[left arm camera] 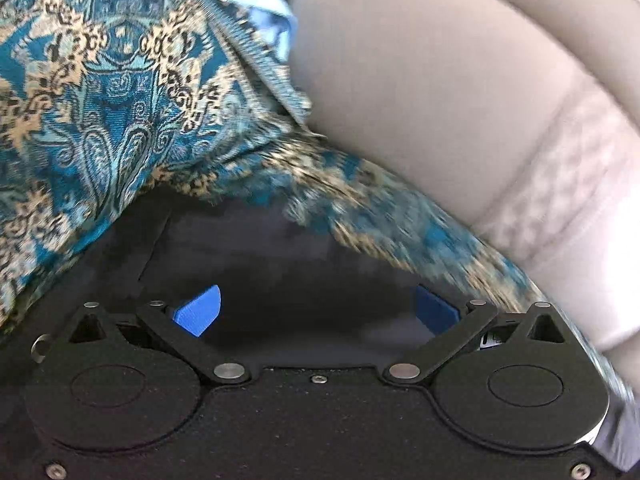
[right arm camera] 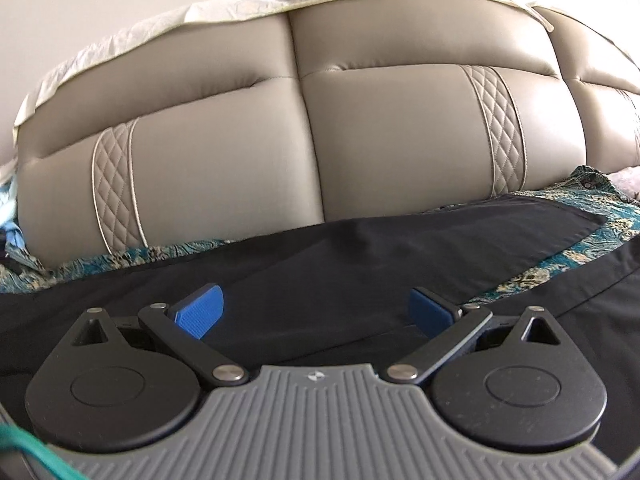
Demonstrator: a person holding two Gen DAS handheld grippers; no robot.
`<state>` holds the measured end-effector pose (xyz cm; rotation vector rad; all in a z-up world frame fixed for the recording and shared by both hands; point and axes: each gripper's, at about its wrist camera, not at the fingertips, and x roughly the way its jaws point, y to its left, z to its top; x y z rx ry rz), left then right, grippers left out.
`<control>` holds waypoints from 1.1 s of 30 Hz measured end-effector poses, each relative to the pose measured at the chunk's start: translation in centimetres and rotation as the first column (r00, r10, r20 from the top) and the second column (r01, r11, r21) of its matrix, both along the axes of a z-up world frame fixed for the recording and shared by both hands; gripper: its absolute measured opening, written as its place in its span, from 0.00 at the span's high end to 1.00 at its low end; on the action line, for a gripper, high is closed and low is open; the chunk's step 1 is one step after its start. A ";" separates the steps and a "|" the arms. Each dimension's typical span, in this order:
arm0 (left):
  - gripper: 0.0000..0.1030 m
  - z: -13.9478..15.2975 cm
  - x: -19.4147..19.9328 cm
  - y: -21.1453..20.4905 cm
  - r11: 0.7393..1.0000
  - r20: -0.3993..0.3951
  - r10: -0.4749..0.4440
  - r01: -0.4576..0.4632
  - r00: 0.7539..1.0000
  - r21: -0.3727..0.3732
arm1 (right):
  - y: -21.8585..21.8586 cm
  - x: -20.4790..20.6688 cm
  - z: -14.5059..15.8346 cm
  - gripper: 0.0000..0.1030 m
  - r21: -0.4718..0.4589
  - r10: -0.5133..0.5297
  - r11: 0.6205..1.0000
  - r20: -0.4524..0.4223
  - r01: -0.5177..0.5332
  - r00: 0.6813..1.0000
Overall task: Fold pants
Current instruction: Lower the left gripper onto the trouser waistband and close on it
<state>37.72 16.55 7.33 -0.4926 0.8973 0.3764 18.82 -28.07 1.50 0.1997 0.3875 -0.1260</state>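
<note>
Am holding both claws spread, pinching nothing. My right gripper (right arm camera: 316, 312) hovering over black pants (right arm camera: 360, 256) lying on teal patterned throw (right arm camera: 600, 240) before grey sofa back (right arm camera: 224, 168). My left gripper (left arm camera: 316, 308) over pants (left arm camera: 280, 248) edge.

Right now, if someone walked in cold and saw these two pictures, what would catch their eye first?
Probably the teal and gold patterned cloth filling the upper left of the left view, bright against the dark pants spread across it. Next, the big beige sofa back with quilted diamond strips, rising behind the pants in the right view. Both the left tongs and the right tongs stand open low over the dark fabric, gripping nothing.
</note>
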 end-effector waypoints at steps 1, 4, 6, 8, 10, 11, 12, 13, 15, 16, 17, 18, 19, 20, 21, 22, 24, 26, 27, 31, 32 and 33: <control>0.00 -0.6 1.0 0.4 0.999 -0.015 0.034 -0.034 0.999 0.003 | 0.2 0.2 -0.3 0.00 0.006 0.002 1.000 -0.006 -0.002 1.000; 0.00 -2.4 3.4 1.2 0.993 -0.065 0.119 -0.119 0.991 0.015 | 0.7 0.7 -0.8 0.00 0.034 0.018 0.999 -0.014 -0.017 1.000; 0.00 -3.3 4.4 1.4 0.988 -0.079 0.154 -0.151 0.985 0.044 | 1.3 1.0 -1.0 0.00 0.024 0.033 0.999 -0.006 -0.032 0.999; 0.00 -3.9 5.4 1.0 0.979 -0.105 0.189 -0.178 0.976 0.101 | 1.8 1.0 -1.2 0.00 0.001 0.043 0.999 -0.002 -0.043 0.999; 0.00 -4.6 6.4 0.6 0.967 -0.156 0.220 -0.195 0.963 0.161 | 2.3 1.0 -1.3 0.00 -0.020 0.054 0.998 -0.002 -0.054 0.999; 0.00 -4.8 6.7 0.3 0.961 -0.160 0.237 -0.206 0.958 0.186 | 2.4 1.0 -1.4 0.00 -0.023 0.058 0.998 -0.003 -0.058 0.998; 0.00 -4.8 6.8 0.1 0.955 -0.155 0.256 -0.225 0.954 0.191 | 2.6 1.0 -1.4 0.00 -0.024 0.063 0.998 -0.004 -0.063 0.998; 0.00 -5.0 6.6 0.0 0.949 -0.145 0.279 -0.251 0.949 0.189 | 2.6 0.9 -1.4 0.00 -0.022 0.069 0.997 -0.005 -0.069 0.998; 0.00 -5.3 6.4 -0.3 0.940 -0.126 0.301 -0.271 0.945 0.208 | 2.8 0.8 -1.4 0.00 -0.023 0.077 0.997 -0.004 -0.077 0.997; 0.00 -5.4 6.4 -0.5 0.938 -0.121 0.301 -0.271 0.946 0.217 | 2.9 0.7 -1.4 0.00 -0.025 0.078 0.997 -0.004 -0.078 0.997; 0.00 -5.5 6.3 -0.5 0.936 -0.121 0.307 -0.277 0.944 0.215 | 3.0 0.7 -1.4 0.00 -0.027 0.079 0.996 -0.006 -0.079 0.997; 0.00 -5.6 6.5 -0.5 0.937 -0.127 0.311 -0.281 0.942 0.209 | 3.1 0.6 -1.4 0.00 -0.027 0.079 0.996 -0.008 -0.080 0.997; 0.00 -5.5 6.4 -0.3 0.940 -0.140 0.308 -0.278 0.941 0.198 | 3.1 0.5 -1.5 0.00 -0.025 0.080 0.996 -0.012 -0.080 0.997; 0.01 -5.4 6.2 -0.1 0.943 -0.143 0.308 -0.281 0.941 0.181 | 3.2 0.5 -1.5 0.00 -0.023 0.079 0.997 -0.015 -0.080 0.997; 0.10 -5.2 5.9 -0.1 0.942 -0.136 0.309 -0.283 0.941 0.177 | 3.2 0.4 -1.6 0.00 -0.021 0.077 0.997 -0.019 -0.078 0.997; 0.31 -4.8 5.4 -0.3 0.939 -0.124 0.310 -0.283 0.942 0.198 | 3.2 0.3 -1.6 0.00 -0.020 0.073 0.997 -0.022 -0.073 0.997; 0.73 -3.8 4.6 -0.5 0.939 -0.089 0.295 -0.271 0.951 0.211 | 3.2 0.2 -1.6 0.00 -0.022 0.070 0.997 -0.025 -0.071 0.997; 0.85 -3.1 3.9 -0.5 0.949 -0.071 0.270 -0.253 0.960 0.185 | 3.2 0.2 -1.6 0.00 -0.022 0.071 0.997 -0.027 -0.071 0.997; 0.95 -2.7 3.5 -0.5 0.953 -0.058 0.263 -0.250 0.963 0.173 | 3.1 0.2 -1.6 0.00 -0.020 0.072 0.997 -0.027 -0.073 0.997; 0.97 -1.0 1.2 -0.2 0.970 0.011 0.219 -0.219 0.976 0.106 | 3.0 -0.1 -1.8 0.00 0.000 0.099 0.995 -0.031 -0.099 0.995; 0.97 -0.7 0.7 0.0 0.975 0.029 0.203 -0.205 0.979 0.089 | 3.0 -0.2 -1.8 0.00 0.006 0.105 0.995 -0.032 -0.104 0.994; 0.97 -0.2 0.2 0.0 0.979 0.050 0.182 -0.186 0.982 0.079 | 3.0 -0.4 -1.8 0.00 0.009 0.112 0.994 -0.032 -0.112 0.993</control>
